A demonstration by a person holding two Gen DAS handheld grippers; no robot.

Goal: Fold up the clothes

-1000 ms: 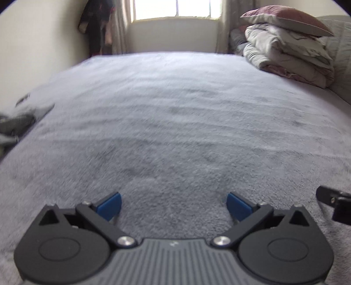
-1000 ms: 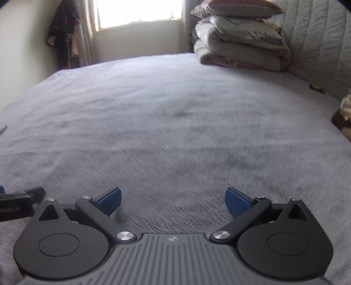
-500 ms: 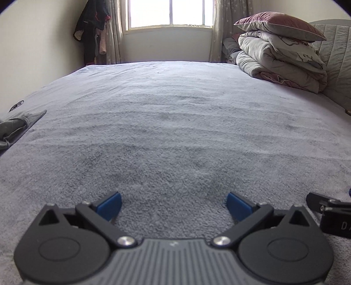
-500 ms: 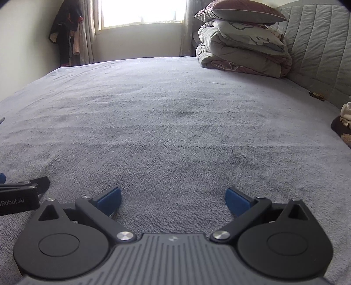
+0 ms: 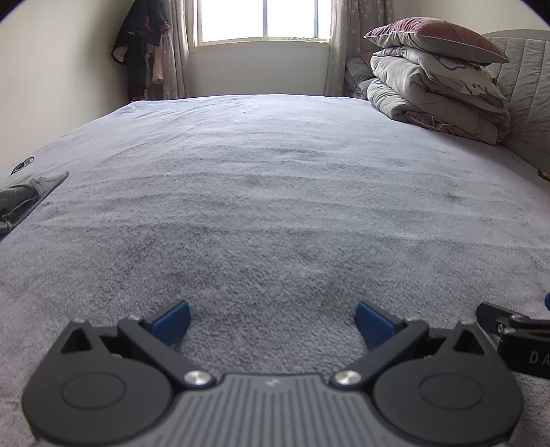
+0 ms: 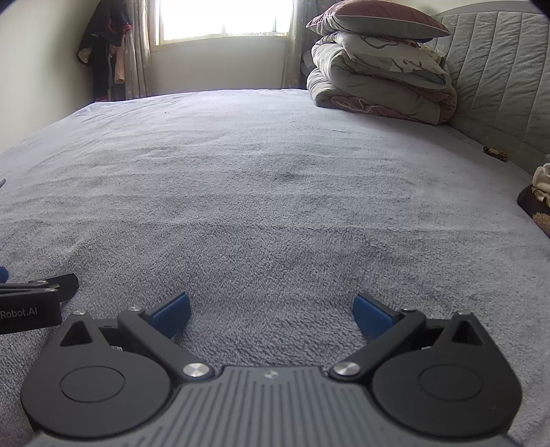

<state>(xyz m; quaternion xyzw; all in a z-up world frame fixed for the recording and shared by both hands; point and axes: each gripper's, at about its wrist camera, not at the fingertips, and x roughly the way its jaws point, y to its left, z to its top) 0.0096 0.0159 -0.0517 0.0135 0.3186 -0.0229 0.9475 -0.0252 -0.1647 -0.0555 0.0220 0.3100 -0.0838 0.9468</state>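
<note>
left view: left gripper (image 5: 272, 321), levelled since a second ago, is being held spread and empty low over the bed (image 5: 275, 192); grey clothing (image 5: 24, 199) is lying far left. right view: right gripper (image 6: 271, 316) is likewise being held spread, nothing gripped; folding is not yet begun.

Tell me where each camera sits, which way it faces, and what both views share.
Left wrist: low over the bed, facing the window; shows open left gripper, right gripper's edge, gray garment.
Right wrist: beside it, same heading; shows open right gripper, left gripper's edge.
Shared: bed, window, bedding stack.
</note>
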